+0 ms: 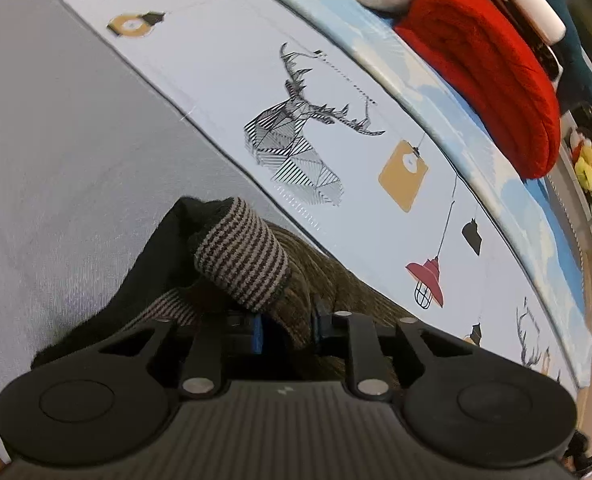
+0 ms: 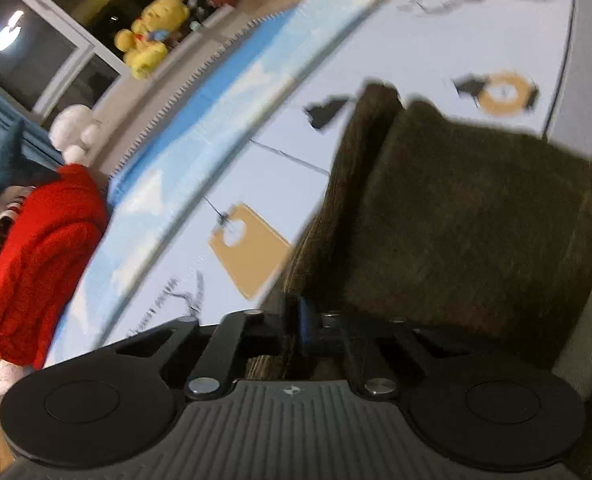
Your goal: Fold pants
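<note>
Printed bedding (image 1: 223,92) carries brown pants (image 2: 468,216), both the left gripper (image 1: 287,328) and right gripper (image 2: 296,326) pinched onto their fabric.

No readable words, brand names or numbers were found in either view. On the printed mat (image 1: 223,80), a short line of tiny characters was seen under the deer drawing (image 1: 296,148), too small to be read. A small emblem was noted on the right gripper (image 2: 296,330), without letters.
</note>
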`<state>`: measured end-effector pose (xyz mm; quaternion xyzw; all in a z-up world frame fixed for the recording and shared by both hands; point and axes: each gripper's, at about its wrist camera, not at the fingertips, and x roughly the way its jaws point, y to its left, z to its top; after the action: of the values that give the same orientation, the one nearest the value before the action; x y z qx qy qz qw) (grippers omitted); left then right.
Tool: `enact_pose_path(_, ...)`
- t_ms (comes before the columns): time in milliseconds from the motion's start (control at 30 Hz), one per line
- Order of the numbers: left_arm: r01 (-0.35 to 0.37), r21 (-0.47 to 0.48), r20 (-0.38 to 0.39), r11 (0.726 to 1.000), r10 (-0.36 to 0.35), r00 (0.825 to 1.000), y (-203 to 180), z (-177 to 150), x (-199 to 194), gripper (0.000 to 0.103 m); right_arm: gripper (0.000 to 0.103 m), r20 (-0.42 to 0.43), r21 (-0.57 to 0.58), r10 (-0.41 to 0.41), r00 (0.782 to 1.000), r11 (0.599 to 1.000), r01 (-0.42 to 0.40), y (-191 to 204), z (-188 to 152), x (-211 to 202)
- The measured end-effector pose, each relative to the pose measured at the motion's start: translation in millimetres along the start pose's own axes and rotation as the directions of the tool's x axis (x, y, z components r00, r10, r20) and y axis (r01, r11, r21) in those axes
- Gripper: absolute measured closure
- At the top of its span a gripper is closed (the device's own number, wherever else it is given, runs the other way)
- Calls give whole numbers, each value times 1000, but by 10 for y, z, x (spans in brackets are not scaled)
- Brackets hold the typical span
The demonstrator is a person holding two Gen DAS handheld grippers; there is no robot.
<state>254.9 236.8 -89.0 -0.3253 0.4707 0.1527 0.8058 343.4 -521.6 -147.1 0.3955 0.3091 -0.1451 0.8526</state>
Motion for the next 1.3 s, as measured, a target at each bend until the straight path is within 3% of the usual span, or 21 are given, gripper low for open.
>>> enact_pose_path(167,9,57,23,998,-10,1000,-58,-2,-135,88,101,45,4,22,999,1000,-22,95,123,-549)
enact_pose_path(300,44,83,58,996,-48,997,56,-27,-408,90,101,82,-52,56,995,997,-52,112,151,-1343)
enact_pose_path(400,91,116,79,989,-100,992,223,-84,-693,90,101,89,-11,61,994,998,-60,-83,38,-1985)
enact_pose_path(500,108,186,52,977,-120,991,414,-209,-891,90,101,60,3,4,998,1000,-5,-376,-259,-2556)
enact_pose_path(567,78,250,-12,965,-78,997,553,-325,-897,90,101,-19,35,-81,997,996,81,-660,-506,-2763)
enact_pose_path(633,44,298,-111,954,-12,994,675,-451,-757,89,101,-125,59,-165,978,983,174,-998,-749,-2833)
enact_pose_path(700,36,288,-236,957,35,971,790,-528,-551,86,101,-200,90,-215,956,967,237,-1349,-951,-2845)
enact_pose_path(767,40,262,-283,964,37,959,891,-546,-448,81,98,-275,114,-205,939,963,243,-1598,-1074,-2784)
enact_pose_path(800,45,251,-285,967,29,958,913,-528,-436,75,95,-276,128,-177,945,967,219,-1667,-1071,-2772)
enact_pose_path(833,48,239,-285,970,23,958,929,-502,-436,65,95,-252,115,-162,954,974,195,-1714,-1029,-2783)
enact_pose_path(900,41,211,-266,977,17,964,974,-464,-465,55,89,-176,87,-176,968,977,194,-1810,-888,-2835)
enact_pose_path(933,27,196,-240,980,21,971,1000,-445,-503,46,79,-145,113,-200,969,970,217,-1903,-844,-2869)
enact_pose_path(967,11,183,-218,983,30,975,1026,-432,-527,45,72,-127,173,-219,967,955,239,-2028,-790,-2896)
enact_pose_path(1033,-7,149,-201,989,37,979,1067,-392,-538,44,71,-107,314,-223,969,917,246,-2255,-688,-2905)
enact_pose_path(1100,-6,137,-204,991,34,978,1088,-367,-505,45,71,-68,381,-215,974,897,224,-2367,-596,-2896)
enact_pose_path(1200,-27,170,-207,985,62,976,1037,-354,-453,48,71,-20,372,-249,968,897,239,-2397,-476,-2821)
enact_pose_path(1300,-44,181,-206,983,82,975,1020,-329,-414,59,73,-23,342,-285,958,899,276,-2395,-428,-2723)
